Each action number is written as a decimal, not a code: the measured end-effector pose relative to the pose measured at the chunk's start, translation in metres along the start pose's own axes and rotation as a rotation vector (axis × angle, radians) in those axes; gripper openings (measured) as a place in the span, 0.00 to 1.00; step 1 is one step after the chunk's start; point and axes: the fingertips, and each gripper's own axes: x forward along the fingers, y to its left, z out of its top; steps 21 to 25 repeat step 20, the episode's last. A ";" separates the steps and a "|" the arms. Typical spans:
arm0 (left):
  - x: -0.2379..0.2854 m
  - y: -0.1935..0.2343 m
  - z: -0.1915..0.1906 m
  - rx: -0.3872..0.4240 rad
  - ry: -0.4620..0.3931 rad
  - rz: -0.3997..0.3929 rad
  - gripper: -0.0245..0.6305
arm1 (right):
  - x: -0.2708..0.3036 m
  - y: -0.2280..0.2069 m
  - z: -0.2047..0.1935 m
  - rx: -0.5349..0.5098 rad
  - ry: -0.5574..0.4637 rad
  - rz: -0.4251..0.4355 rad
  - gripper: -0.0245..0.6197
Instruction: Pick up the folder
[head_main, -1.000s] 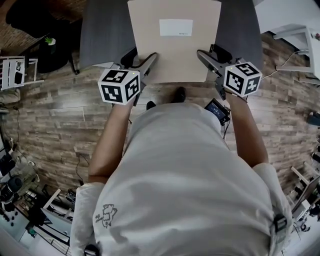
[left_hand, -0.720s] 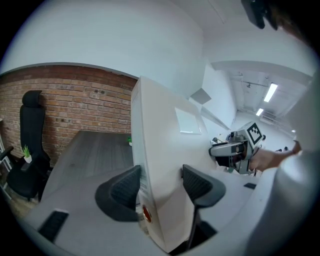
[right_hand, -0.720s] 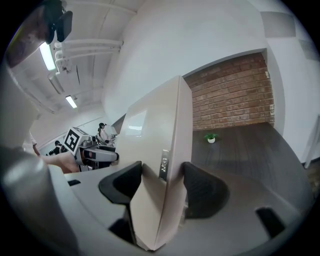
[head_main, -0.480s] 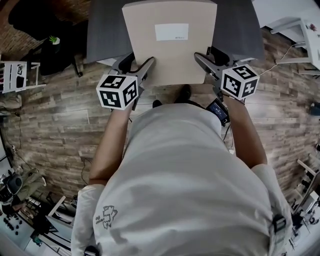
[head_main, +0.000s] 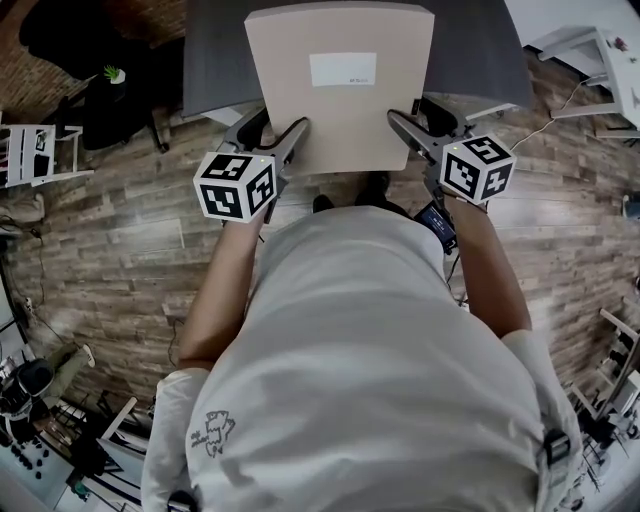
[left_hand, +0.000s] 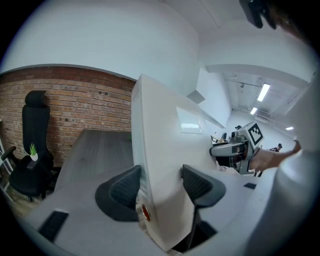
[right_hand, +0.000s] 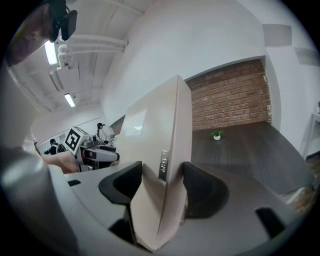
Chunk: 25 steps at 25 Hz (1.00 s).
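Note:
A thick beige folder (head_main: 335, 95) with a white label is held off the grey desk (head_main: 215, 60) by both grippers. My left gripper (head_main: 288, 135) is shut on the folder's near left corner; in the left gripper view the folder (left_hand: 160, 165) stands edge-on between the dark pads (left_hand: 125, 187). My right gripper (head_main: 405, 128) is shut on the near right corner, and in the right gripper view the folder (right_hand: 160, 150) fills the gap between both pads (right_hand: 200, 187). Each gripper shows in the other's view, the right gripper (left_hand: 235, 150) and the left gripper (right_hand: 97, 152).
A black office chair (left_hand: 32, 150) and a small potted plant (head_main: 112, 75) stand left of the desk by a brick wall (left_hand: 75, 100). White furniture (head_main: 590, 50) is at the upper right. Wood-plank floor (head_main: 120, 230) lies around the person.
Both grippers have carried the folder toward the person, and it now overhangs the desk's near edge more. The grip on both corners is unchanged.

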 end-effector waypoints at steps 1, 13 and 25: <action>-0.002 0.000 -0.001 0.000 0.001 -0.002 0.47 | -0.001 0.002 -0.001 0.000 0.000 -0.002 0.45; -0.005 0.003 -0.006 -0.011 -0.002 -0.030 0.47 | -0.002 0.009 -0.005 0.007 0.001 -0.033 0.45; 0.004 -0.003 0.000 -0.013 0.002 -0.036 0.47 | -0.005 -0.002 -0.001 0.023 0.002 -0.039 0.45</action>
